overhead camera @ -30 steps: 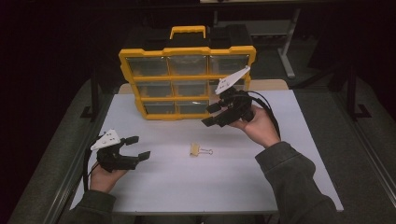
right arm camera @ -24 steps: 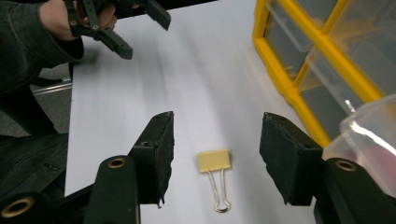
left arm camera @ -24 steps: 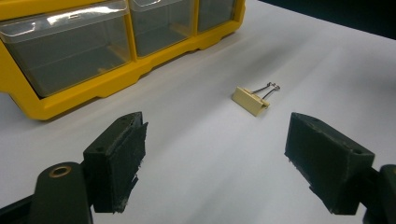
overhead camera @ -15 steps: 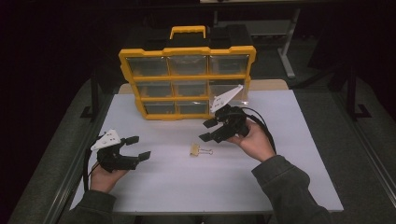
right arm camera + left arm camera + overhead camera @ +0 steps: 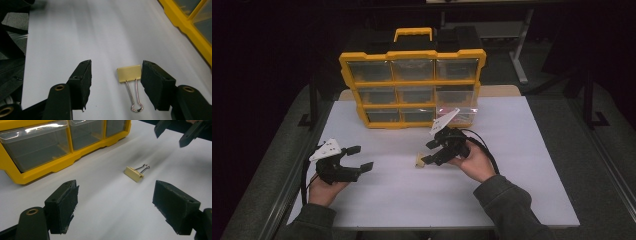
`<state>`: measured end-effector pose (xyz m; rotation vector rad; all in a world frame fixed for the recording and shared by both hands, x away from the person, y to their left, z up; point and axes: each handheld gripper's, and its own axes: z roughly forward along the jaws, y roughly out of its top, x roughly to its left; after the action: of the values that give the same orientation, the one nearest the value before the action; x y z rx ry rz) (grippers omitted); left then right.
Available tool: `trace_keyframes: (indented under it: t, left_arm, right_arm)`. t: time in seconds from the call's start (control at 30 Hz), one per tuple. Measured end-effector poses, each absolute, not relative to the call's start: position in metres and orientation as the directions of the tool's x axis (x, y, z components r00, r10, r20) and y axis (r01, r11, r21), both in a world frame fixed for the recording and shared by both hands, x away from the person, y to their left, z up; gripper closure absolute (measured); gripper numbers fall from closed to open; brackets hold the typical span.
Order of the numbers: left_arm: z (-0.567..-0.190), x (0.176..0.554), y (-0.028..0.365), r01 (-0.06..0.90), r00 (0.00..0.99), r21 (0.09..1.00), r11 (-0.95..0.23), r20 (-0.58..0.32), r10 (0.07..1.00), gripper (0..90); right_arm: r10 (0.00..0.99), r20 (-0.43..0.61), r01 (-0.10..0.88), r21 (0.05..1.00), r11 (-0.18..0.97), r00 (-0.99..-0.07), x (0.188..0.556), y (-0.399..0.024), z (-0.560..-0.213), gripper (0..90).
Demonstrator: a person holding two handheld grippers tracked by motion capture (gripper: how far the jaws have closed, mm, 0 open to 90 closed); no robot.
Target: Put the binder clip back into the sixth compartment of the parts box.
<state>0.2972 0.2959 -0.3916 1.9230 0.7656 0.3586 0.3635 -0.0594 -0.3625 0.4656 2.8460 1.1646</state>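
Note:
A small pale-yellow binder clip [image 5: 419, 161] with silver wire handles lies flat on the white table [image 5: 522, 165]. My right gripper [image 5: 427, 153] has come down over it and is open, its jaws having just widened a little. In the right gripper view the clip [image 5: 129, 73] lies between the two jaws, close beside the right-hand pad [image 5: 153, 82], and neither pad presses on it. My left gripper [image 5: 361, 157] rests open at the table's left with nothing between its jaws. The left gripper view looks across at the clip [image 5: 134, 173] and the right gripper [image 5: 172, 133] above it.
A yellow organizer case [image 5: 412, 85] with clear drawers stands upright at the back of the table, its lower rail [image 5: 57, 166] near the left gripper and its corner [image 5: 190, 23] to the right of the clip. White tabletop stretches around both hands.
The right hand moved down and toward the front left, from beside the organizer to the clip, which now lies between its jaws. The left hand and the clip stayed put.

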Motion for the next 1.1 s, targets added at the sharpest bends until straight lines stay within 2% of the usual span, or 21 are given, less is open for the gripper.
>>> trace_keyframes:
  t: [0.43, 0.5, 1.1]
  left_arm:
    - [-0.392, 0.298, 0.296, 0.355, 0.755, 0.887, -0.296, -0.086, 0.649, 20.0]
    - [-0.393, 0.298, 0.296, 0.355, 0.756, 0.886, -0.297, -0.085, 0.649, 20.0]
    - [-0.393, 0.298, 0.296, 0.355, 0.756, 0.886, -0.297, -0.086, 0.649, 20.0]
  right_arm:
    - [0.302, 0.062, 0.268, 0.649, 0.712, -0.951, 0.376, -0.044, -0.395, 38.5]
    - [0.316, 0.079, 0.292, 0.635, 0.715, -0.945, 0.377, -0.041, -0.398, 38.0]
    - [0.307, 0.046, 0.272, 0.600, 0.752, -0.951, 0.390, -0.024, -0.428, 35.3]
